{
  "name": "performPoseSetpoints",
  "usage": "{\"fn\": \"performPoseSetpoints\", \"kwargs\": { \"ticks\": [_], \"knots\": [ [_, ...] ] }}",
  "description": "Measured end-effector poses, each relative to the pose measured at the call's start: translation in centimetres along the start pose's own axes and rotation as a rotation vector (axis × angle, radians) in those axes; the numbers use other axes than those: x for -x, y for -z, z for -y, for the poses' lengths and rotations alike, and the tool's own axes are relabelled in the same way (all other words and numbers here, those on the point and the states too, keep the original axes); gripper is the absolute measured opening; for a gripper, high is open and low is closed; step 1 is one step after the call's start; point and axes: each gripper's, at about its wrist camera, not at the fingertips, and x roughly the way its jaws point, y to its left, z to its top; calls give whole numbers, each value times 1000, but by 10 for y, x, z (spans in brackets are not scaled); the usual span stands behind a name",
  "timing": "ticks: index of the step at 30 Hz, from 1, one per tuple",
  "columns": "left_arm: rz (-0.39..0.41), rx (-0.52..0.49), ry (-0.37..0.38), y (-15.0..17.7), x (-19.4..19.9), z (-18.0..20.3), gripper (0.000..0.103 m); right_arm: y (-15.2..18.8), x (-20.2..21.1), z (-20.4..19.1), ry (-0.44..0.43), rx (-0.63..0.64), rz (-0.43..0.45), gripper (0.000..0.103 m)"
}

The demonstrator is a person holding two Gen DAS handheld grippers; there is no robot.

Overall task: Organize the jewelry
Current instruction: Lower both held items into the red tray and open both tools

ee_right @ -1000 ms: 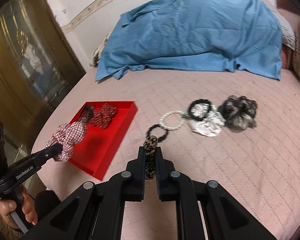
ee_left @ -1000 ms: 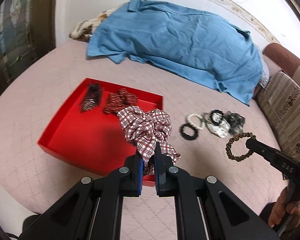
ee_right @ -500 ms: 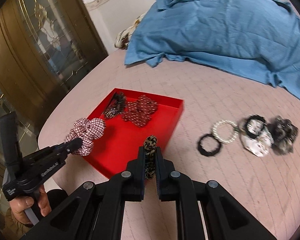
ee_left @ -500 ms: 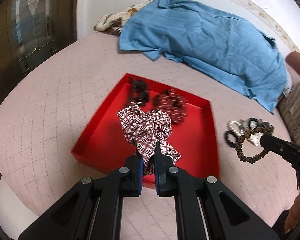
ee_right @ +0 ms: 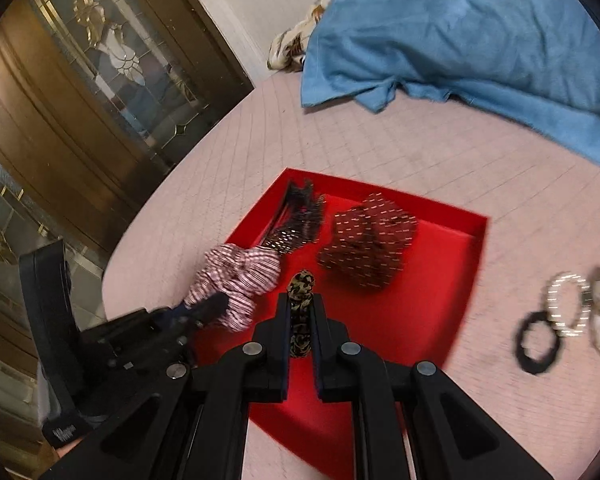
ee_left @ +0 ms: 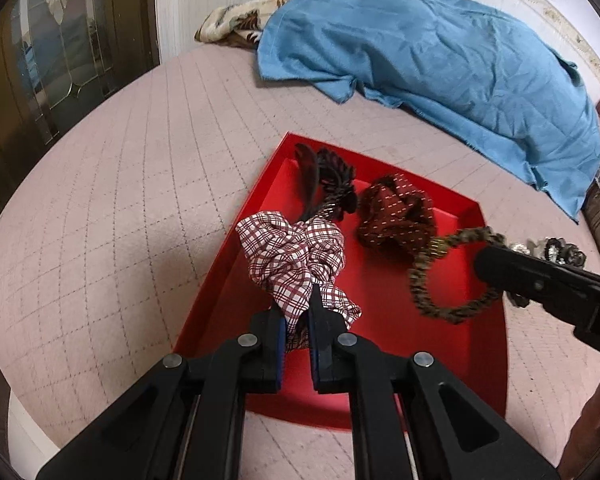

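Note:
A red tray lies on the pink quilted bed. In it are a black hair clip and a dark red scrunchie. My left gripper is shut on a red-and-white checked scrunchie, held over the tray's left side. My right gripper is shut on a leopard-print hair tie, held over the tray's middle.
On the bed right of the tray lie a black hair tie, a pearl bracelet and more scrunchies. A blue cloth covers a pile at the back. A glass-panelled door stands left of the bed edge.
Both grippers have moved left over the red tray with their items. The loose pieces on the bed have slid to the right edge of view.

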Motion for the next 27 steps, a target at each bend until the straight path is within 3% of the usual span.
{"fn": "performPoseSetpoints", "kwargs": {
  "ticks": [7,18,20,22,24,27],
  "knots": [
    [-18,0,-7,-9,-19,-5,9,0,-49,16,-17,-100,-74,10],
    [-11,20,16,-12,-23,-10,11,2,-62,16,37,-56,-100,11],
    [3,33,26,-12,-17,-11,18,1,-60,13,53,-38,-94,15],
    [20,48,33,-12,-8,-13,26,0,-56,10,63,-22,-83,34],
    [34,57,39,-11,1,-13,35,0,-51,8,67,-9,-69,42],
    [61,68,31,-8,19,-14,46,1,-41,2,72,21,-55,42]
  ]
}}
